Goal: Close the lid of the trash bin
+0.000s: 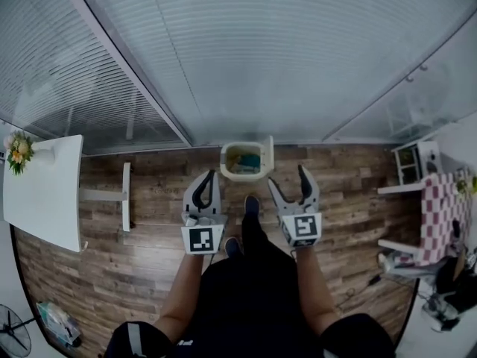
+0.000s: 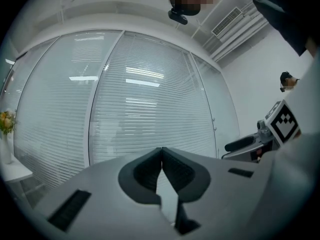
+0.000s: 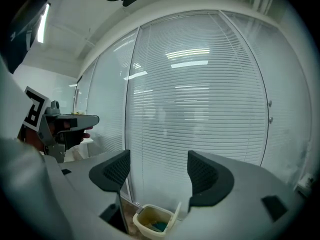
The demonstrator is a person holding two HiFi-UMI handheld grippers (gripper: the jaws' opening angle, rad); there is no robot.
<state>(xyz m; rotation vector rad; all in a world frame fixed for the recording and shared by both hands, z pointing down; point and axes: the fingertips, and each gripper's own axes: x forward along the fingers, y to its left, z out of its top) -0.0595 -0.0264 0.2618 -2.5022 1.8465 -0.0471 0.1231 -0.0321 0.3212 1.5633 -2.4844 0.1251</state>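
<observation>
- Cream trash bin (image 1: 240,162) on the wood floor (image 1: 149,252), hard against the foot of the blind-covered glass wall (image 1: 298,58), just ahead of the person's dark shoes (image 1: 252,204).
- Lid (image 1: 269,156) swung up, standing upright along the bin's right edge; inside, something teal and yellowish, too small to name.
- Left gripper (image 1: 210,176) held above the floor, short of the bin and a little to its left; jaws pressed together at the tips, nothing between them.
- Right gripper (image 1: 288,177) about level with it, short of the bin and a little to its right; jaws spread wide, holding nothing, with the bin and its raised lid low between them in the right gripper view.
- Both grippers clear of bin and lid.
- White table (image 1: 46,192) at far left, a bunch of flowers (image 1: 17,152) at its far end; chequered cloth (image 1: 440,215) at far right; fan (image 1: 10,335) in the lower left corner.
</observation>
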